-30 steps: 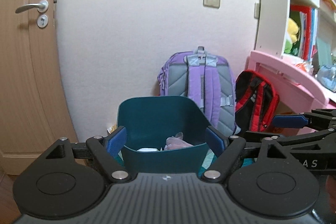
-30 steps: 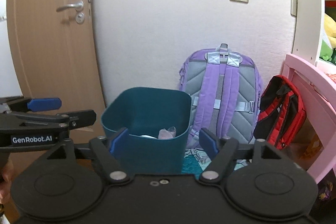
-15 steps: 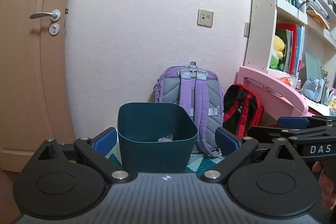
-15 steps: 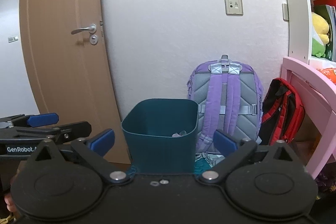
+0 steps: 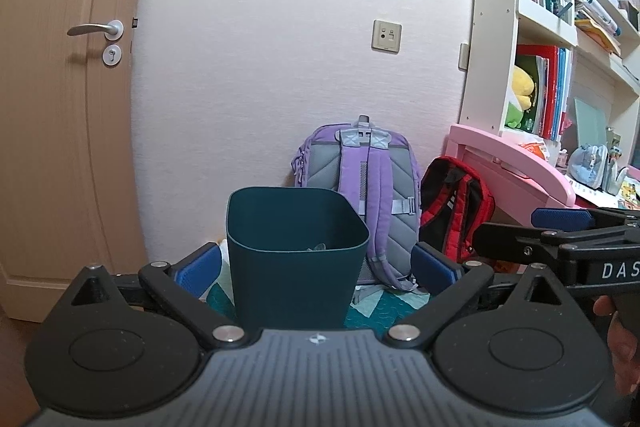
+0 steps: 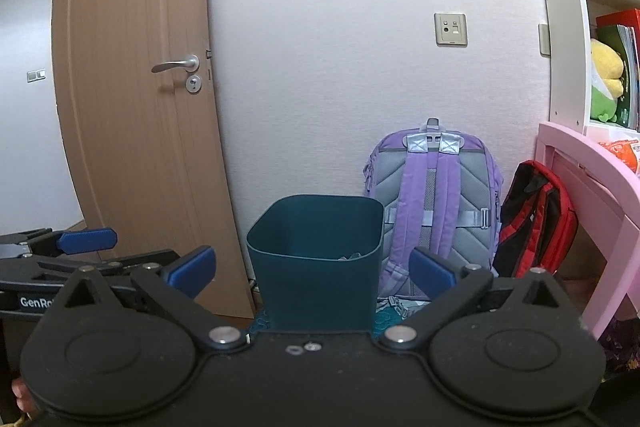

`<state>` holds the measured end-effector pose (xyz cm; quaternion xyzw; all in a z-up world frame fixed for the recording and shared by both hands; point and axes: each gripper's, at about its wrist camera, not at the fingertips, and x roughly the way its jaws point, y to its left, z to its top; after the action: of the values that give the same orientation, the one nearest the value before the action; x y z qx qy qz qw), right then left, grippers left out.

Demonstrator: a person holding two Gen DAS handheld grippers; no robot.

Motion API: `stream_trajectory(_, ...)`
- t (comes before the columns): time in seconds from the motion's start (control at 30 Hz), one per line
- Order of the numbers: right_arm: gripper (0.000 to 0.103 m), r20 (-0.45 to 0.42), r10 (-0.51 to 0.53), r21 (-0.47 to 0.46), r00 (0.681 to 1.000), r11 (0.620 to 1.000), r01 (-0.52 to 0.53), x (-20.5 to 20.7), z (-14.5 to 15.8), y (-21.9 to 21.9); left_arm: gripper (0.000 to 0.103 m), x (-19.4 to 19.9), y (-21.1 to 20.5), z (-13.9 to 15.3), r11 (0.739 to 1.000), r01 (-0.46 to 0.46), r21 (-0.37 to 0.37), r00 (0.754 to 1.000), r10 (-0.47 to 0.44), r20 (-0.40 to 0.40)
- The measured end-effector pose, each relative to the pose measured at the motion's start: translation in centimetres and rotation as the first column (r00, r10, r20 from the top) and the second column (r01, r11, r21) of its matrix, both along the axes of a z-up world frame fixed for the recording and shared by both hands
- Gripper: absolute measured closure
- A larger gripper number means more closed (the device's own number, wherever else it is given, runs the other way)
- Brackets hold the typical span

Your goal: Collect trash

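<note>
- The dark green bin (image 5: 296, 251) stands on the floor by the wall, beside the purple backpack (image 5: 366, 195), so trash drops in easily.
- The left gripper (image 5: 318, 265) and right gripper (image 6: 312, 269) have just spread their jaws wide; both hold nothing.
- A little trash (image 6: 352, 255) lies inside.

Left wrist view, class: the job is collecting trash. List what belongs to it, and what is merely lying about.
Belongs to the job:
- teal bin
- scraps inside the bin

Just lying about:
- purple backpack
- red backpack
- pink desk
- bookshelf
- door
</note>
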<state>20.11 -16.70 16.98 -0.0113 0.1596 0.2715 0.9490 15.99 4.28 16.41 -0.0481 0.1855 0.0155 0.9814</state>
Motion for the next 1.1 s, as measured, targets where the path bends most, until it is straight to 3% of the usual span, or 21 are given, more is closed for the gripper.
stream_trajectory(0.63,0.0,0.023,0.005,0.027,1.0,1.0,-0.006,-1.3,0.5,-0.7,0.001,-1.5,0.1,1.1,1.0,0.011,-0.005,0.999,-0.011,0.042)
stream_trajectory(1.1,0.0,0.033,0.002,0.016,0.999,1.0,-0.003,-1.5,1.7,-0.9,0.001,-1.5,-0.4,2.5,1.0,0.004,0.005,1.0,-0.004,0.029)
